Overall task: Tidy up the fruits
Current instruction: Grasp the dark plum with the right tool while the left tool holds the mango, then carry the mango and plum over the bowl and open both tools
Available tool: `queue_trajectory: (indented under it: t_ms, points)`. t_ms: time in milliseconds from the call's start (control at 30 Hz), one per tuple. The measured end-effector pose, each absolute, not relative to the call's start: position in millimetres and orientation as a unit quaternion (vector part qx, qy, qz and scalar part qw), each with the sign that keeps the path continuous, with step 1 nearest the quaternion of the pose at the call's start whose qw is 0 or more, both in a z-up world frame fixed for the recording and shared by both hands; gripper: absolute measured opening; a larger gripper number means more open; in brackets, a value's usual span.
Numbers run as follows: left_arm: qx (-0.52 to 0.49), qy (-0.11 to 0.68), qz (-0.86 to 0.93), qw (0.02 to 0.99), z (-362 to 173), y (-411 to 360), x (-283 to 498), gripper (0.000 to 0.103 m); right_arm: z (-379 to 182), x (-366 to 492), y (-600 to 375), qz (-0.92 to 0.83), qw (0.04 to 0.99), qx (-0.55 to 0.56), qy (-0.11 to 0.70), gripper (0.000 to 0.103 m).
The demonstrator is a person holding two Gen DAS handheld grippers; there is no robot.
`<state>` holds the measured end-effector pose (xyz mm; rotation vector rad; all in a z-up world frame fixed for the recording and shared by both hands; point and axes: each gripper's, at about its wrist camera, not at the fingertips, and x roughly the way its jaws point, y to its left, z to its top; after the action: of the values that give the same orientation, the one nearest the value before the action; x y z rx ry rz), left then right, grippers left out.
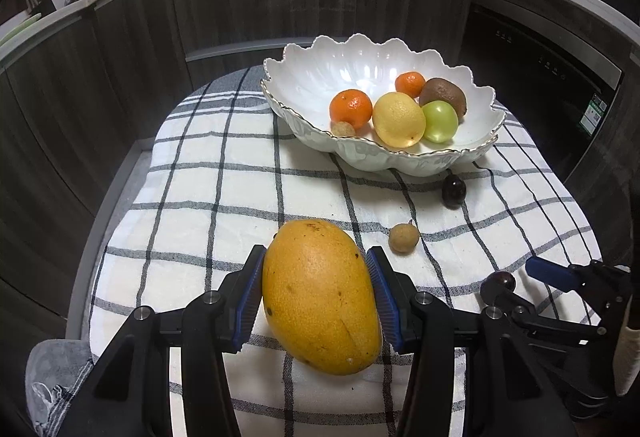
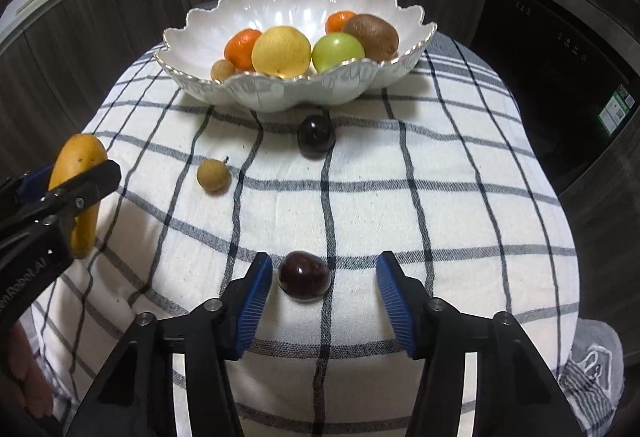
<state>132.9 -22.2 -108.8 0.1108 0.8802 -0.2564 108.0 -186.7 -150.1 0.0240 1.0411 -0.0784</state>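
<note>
Left view: our left tongs [image 1: 316, 297] clamp the mango [image 1: 320, 297], long axis pointing towards the bowl [image 1: 400, 157] ahead.
Right view: our right tongs [image 2: 322, 297] straddle a dark plum [image 2: 304, 276] on the worktop; pads not touching, plum nearer the left pad.

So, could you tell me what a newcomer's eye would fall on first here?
Probably the big yellow mango clamped in the left gripper over the checked cloth. Next, the scalloped white bowl of fruit at the far end, and the dark plum between the right gripper's open jaws.
</note>
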Motion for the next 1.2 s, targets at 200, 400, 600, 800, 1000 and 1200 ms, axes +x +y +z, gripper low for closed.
queue_trajectory:
  t_ms: [200,400,600,800,1000,1200]
  points:
    - [0.054,0.425,-0.124,0.895,-109,-23,132,0.05,-160,109,-188,-0.028,0.864,0.024,0.503,0.042]
    - [0.054,0.425,-0.125,0.895,-109,-24,132,0.05,-157,109,-187,-0.014,0.865,0.031,0.5,0.029]
    - [0.053,0.424,-0.127,0.895,-107,-26,132,0.05,-142,107,-189,-0.014,0.873,0.036,0.487,0.029]
    - [0.052,0.418,-0.132,0.897,-100,-29,132,0.05,-125,108,-193,-0.014,0.882,0.042,0.47,0.029]
    - [0.053,0.414,-0.14,0.898,-95,-34,132,0.05,-112,107,-201,-0.017,0.887,0.054,0.459,0.029]
    - [0.052,0.411,-0.144,0.899,-90,-36,131,0.05,-100,107,-205,-0.021,0.893,0.054,0.446,0.029]
